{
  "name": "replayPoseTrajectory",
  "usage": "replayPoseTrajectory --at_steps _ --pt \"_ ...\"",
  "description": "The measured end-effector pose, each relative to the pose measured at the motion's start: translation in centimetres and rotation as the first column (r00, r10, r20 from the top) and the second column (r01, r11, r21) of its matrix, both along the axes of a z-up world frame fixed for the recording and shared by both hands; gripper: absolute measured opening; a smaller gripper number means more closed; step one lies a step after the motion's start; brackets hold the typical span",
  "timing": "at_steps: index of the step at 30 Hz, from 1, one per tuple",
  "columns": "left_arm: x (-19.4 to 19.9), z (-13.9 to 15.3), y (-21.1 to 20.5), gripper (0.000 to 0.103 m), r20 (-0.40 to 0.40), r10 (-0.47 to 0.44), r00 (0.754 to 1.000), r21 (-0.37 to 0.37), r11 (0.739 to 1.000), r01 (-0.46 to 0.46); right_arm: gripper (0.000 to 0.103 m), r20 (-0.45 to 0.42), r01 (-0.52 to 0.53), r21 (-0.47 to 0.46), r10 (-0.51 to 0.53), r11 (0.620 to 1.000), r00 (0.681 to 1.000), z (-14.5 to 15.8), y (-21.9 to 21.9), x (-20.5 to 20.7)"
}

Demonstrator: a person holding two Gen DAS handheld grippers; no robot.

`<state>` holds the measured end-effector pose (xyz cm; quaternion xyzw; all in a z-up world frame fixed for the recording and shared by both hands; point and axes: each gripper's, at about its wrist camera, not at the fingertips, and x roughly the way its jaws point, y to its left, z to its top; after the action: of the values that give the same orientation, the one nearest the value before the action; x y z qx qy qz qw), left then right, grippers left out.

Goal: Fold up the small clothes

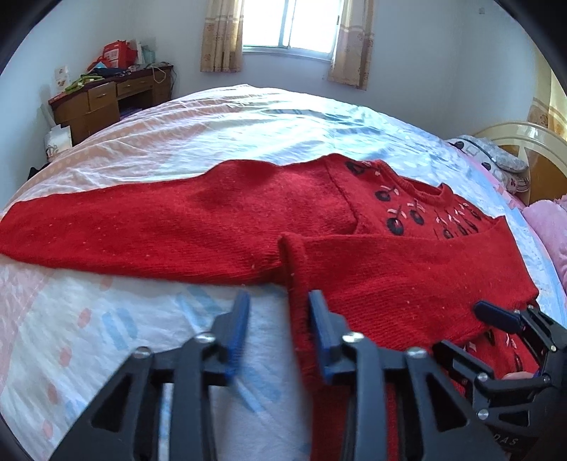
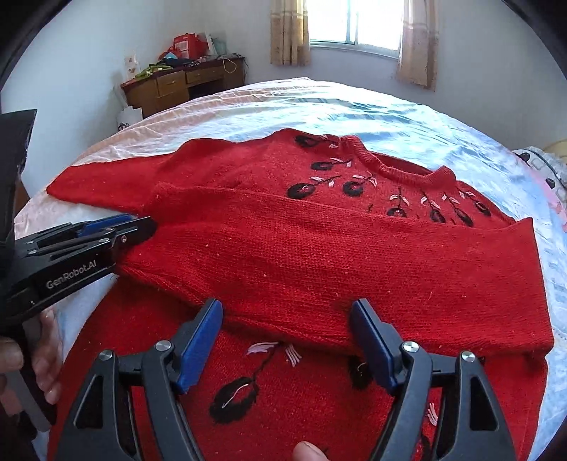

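A small red knitted sweater (image 1: 248,220) with black and pink embroidered flowers lies flat on the bed; it also shows in the right wrist view (image 2: 301,248). One sleeve (image 1: 407,269) is folded across the body; the other sleeve (image 1: 88,227) stretches out to the left. My left gripper (image 1: 278,301) is open at the cuff of the folded sleeve, holding nothing. It shows from the side in the right wrist view (image 2: 134,225). My right gripper (image 2: 287,312) is open just above the lower edge of the folded sleeve, empty. It also appears in the left wrist view (image 1: 496,315).
The bed (image 1: 141,337) has a pale patterned sheet. A wooden desk (image 1: 102,99) with clutter stands at the far left wall. A window (image 1: 290,25) with curtains is at the back. Pillows and a headboard (image 1: 514,149) are on the right.
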<state>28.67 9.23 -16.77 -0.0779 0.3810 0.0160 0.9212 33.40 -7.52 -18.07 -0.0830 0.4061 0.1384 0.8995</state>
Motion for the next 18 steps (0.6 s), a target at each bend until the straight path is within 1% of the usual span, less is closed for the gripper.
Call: replayPoseTrajectory --at_steps 1,3,5,7,10,11,13,15,18 --pt "-0.1 0.0 0.2 0.053 0.002 0.004 1.0 -0.004 1.0 -0.004 0.076 0.007 -0.004 -0.012 0.004 1.0 1.0 0.0 0.3 -0.3" --pt "-0.3 0.0 0.5 0.056 -0.003 0.008 1.0 -0.008 1.0 -0.008 0.076 0.021 -0.011 -0.043 0.012 0.999 1.0 -0.1 0.9 -0.5" --pt "-0.5 -0.1 0.7 0.061 -0.013 0.009 1.0 -0.005 1.0 -0.009 0.076 0.025 -0.011 -0.054 0.013 0.999 1.0 -0.2 1.1 -0.5" --pt "-0.8 0.1 1.1 0.061 -0.013 0.008 1.0 0.001 1.0 -0.008 0.077 0.02 -0.013 -0.03 0.013 0.999 1.0 -0.1 0.6 -0.5" --pt "-2.0 0.4 2.4 0.064 -0.009 0.022 1.0 0.04 0.999 -0.022 0.079 0.016 -0.021 0.045 0.021 0.999 1.0 0.1 -0.3 -0.5" --pt "-2.5 0.6 3.3 0.064 -0.008 0.034 0.999 0.063 0.997 -0.034 0.079 0.017 -0.023 0.061 0.022 0.998 1.0 0.2 -0.5 -0.6" --pt "-3.2 0.8 5.0 0.064 -0.007 0.055 0.998 0.085 0.995 -0.054 0.079 0.032 -0.023 0.065 0.02 0.998 0.999 0.3 -0.5 -0.8" --pt "-3.8 1.0 7.7 0.064 -0.008 0.104 0.995 0.119 0.988 -0.102 0.08 0.047 -0.021 0.057 0.019 0.998 0.999 0.4 -0.3 -1.0" --pt "-4.1 1.5 12.2 0.064 -0.012 0.186 0.982 0.168 0.969 -0.181 0.08 0.065 -0.022 0.057 0.019 0.998 0.998 0.6 -0.3 -1.3"
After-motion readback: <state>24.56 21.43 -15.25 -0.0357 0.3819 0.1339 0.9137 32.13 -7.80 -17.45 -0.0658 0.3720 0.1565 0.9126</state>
